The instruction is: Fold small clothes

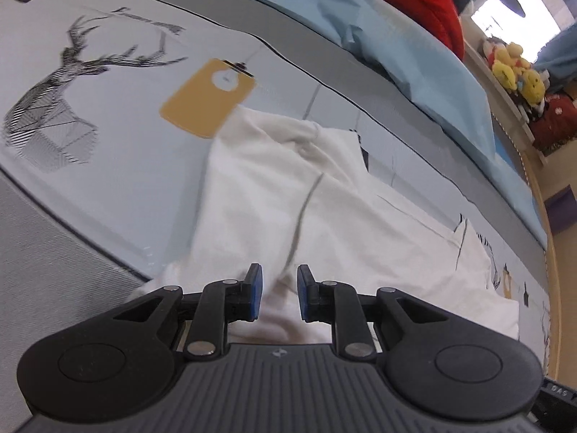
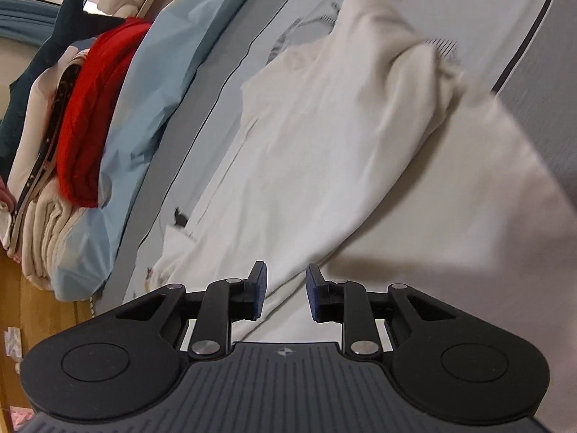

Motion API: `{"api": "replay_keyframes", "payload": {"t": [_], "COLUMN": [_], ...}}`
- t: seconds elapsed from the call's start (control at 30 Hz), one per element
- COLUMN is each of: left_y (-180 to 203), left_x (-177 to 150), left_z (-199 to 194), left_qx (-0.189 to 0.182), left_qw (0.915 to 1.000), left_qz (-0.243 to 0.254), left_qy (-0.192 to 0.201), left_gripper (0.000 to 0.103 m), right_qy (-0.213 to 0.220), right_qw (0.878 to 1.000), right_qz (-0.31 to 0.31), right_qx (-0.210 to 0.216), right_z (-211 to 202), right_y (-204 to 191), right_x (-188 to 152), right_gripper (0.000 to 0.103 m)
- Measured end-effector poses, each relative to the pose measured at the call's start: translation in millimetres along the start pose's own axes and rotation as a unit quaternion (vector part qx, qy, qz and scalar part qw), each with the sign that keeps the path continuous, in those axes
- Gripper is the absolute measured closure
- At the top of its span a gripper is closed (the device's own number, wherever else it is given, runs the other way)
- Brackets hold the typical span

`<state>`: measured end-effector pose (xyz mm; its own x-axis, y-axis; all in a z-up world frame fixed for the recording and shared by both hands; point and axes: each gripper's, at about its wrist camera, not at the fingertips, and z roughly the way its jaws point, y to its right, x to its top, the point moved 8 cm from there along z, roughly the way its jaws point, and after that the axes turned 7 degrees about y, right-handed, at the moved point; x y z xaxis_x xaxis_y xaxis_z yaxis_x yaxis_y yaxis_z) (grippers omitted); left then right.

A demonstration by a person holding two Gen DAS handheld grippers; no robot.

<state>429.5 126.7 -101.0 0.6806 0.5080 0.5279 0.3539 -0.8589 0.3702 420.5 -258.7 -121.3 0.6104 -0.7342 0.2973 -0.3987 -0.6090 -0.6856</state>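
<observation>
The white garment (image 1: 288, 187) lay rumpled on the printed bedsheet (image 1: 108, 115), its length running ahead of both the left gripper (image 1: 279, 294) and right gripper (image 2: 286, 294), each parted, empty, directly over cloth.

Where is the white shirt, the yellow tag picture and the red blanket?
white shirt (image 1: 274, 195): left wrist view, middle of the rumpled cloth.
yellow tag picture (image 1: 205, 99): left wrist view, centre of the printed tag on the bed cover.
red blanket (image 2: 92, 108): right wrist view, middle of the folded red cloth.

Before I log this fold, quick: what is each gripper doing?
Left gripper: open, holding nothing, over the white garment.
Right gripper: open, holding nothing.
</observation>
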Motion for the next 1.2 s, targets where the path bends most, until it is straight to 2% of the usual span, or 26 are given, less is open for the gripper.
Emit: {"api": "replay_keyframes", "payload": {"t": [0.07, 0.2, 0.33, 0.63, 0.7, 0.73, 0.8, 0.9, 0.97, 1.0, 1.1, 1.13, 1.2], "left_y": [4.5, 10.6, 19.9, 31.7, 33.9, 34.9, 38.1, 48.6, 50.3, 44.0, 3.6, -8.0, -17.2], "left_x": [-1.2, -7.2, -8.6, -9.3, -10.2, -10.4, -7.8, 6.1, 17.5, 24.1, 33.6, 32.4, 28.0], "left_z": [8.2, 22.5, 26.4, 35.6, 35.6, 34.8, 29.2, 5.7, -12.6, -21.7, -30.2, -26.5, -18.3], "left_qx": [0.005, 0.026, 0.028, 0.041, 0.048, 0.052, 0.051, 0.024, 0.018, 0.036, 0.146, 0.159, 0.129], "left_qw": [0.9999, 0.9989, 0.9978, 0.9949, 0.9928, 0.9915, 0.9899, 0.9889, 0.9883, 0.9882, 0.9794, 0.9802, 0.9893], "left_qz": [0.013, 0.037, 0.061, 0.091, 0.109, 0.119, 0.132, 0.142, 0.138, 0.126, 0.097, 0.081, 0.045], "left_qy": [-0.002, -0.008, -0.004, 0.005, 0.006, 0.005, 0.006, 0.036, 0.063, 0.079, 0.1, 0.085, 0.051], "left_gripper": [0.073, 0.071, 0.063, 0.063, 0.068, 0.082, 0.097, 0.097, 0.098, 0.098, 0.098, 0.097, 0.097], "right_qy": [0.009, 0.026, 0.034, 0.061, 0.069, 0.075, 0.087, 0.112, 0.133, 0.144, 0.166, 0.169, 0.166], "right_qw": [1.0, 0.999, 0.999, 0.997, 0.996, 0.995, 0.993, 0.989, 0.985, 0.982, 0.975, 0.974, 0.974], "right_qz": [-0.004, -0.001, 0.004, 0.022, 0.028, 0.032, 0.039, 0.058, 0.074, 0.082, 0.102, 0.106, 0.112], "right_qx": [-0.008, -0.02, -0.027, -0.051, -0.056, -0.06, -0.066, -0.077, -0.087, -0.093, -0.106, -0.108, -0.106], "right_z": [-2.5, -6.0, -7.0, -17.1, -18.5, -19.9, -23.7, -32.1, -40.0, -44.0, -52.3, -52.9, -50.7], "right_y": [6.0, 11.5, 13.6, 33.7, 38.0, 40.2, 44.4, 54.0, 62.0, 66.4, 76.7, 79.2, 79.6], "right_x": [5.5, 21.1, 32.3, 55.0, 59.6, 62.4, 67.7, 78.6, 85.7, 88.7, 93.2, 93.2, 89.6], "right_gripper": [0.077, 0.077, 0.077, 0.077, 0.077, 0.077, 0.077, 0.077, 0.077, 0.077, 0.077, 0.077, 0.077]}}
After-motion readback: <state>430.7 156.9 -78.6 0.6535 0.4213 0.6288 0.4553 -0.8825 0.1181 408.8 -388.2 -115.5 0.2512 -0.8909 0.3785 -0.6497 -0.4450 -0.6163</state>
